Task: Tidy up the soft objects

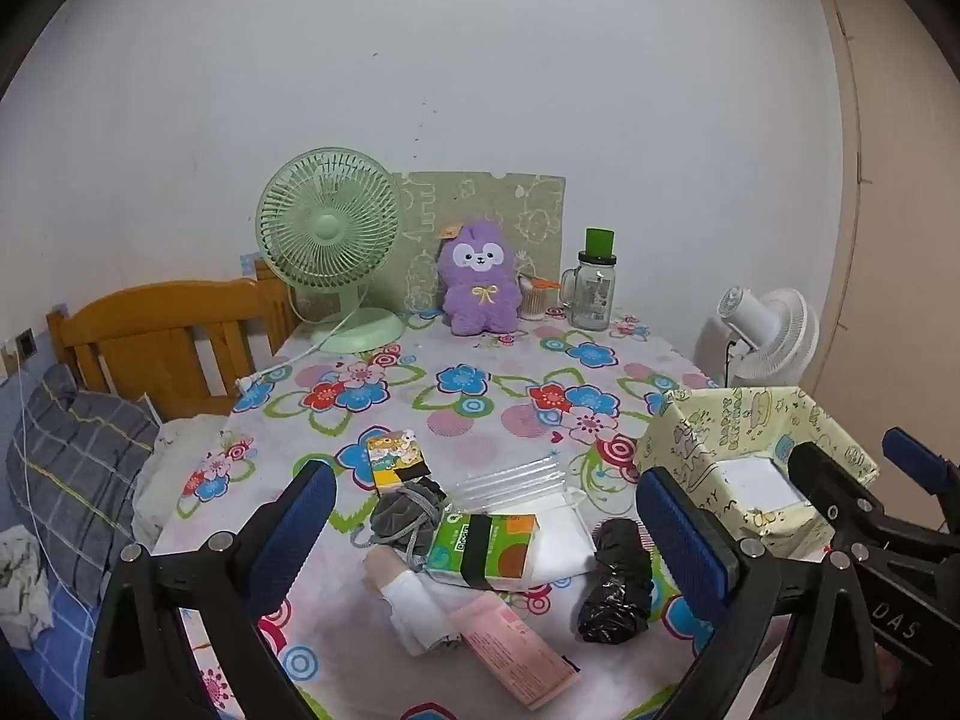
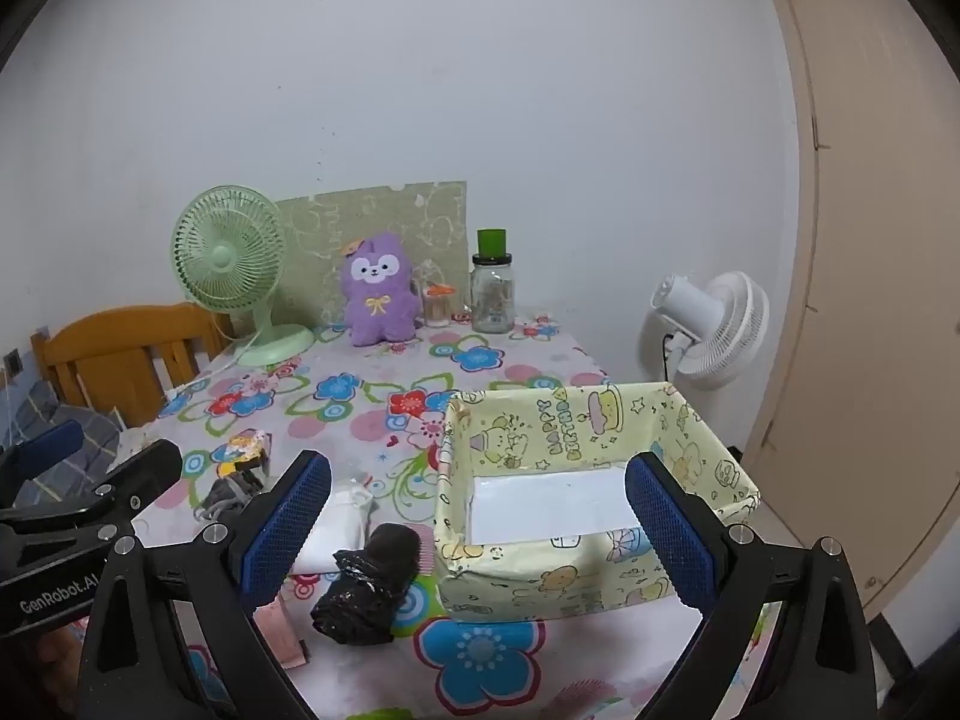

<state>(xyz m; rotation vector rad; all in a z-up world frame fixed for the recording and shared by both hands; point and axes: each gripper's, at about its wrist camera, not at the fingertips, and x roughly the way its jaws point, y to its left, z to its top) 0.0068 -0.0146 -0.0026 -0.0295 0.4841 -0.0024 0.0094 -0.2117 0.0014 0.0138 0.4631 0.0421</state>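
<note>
"HAPPY BIRTHDAY" is printed on the inner wall of the yellow paper box [image 2: 591, 420], centre right. "GenRobot.AI" stands on the left gripper [image 2: 57, 597] body, lower left; "DAS" shows on the right gripper [image 1: 897, 630], lower right.

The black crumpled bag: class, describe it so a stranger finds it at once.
Start at the yellow paper-lined box on the flowered table. Just left of its near corner lies the black crumpled bag. It is the only glossy black bundle among pale packets.
</note>
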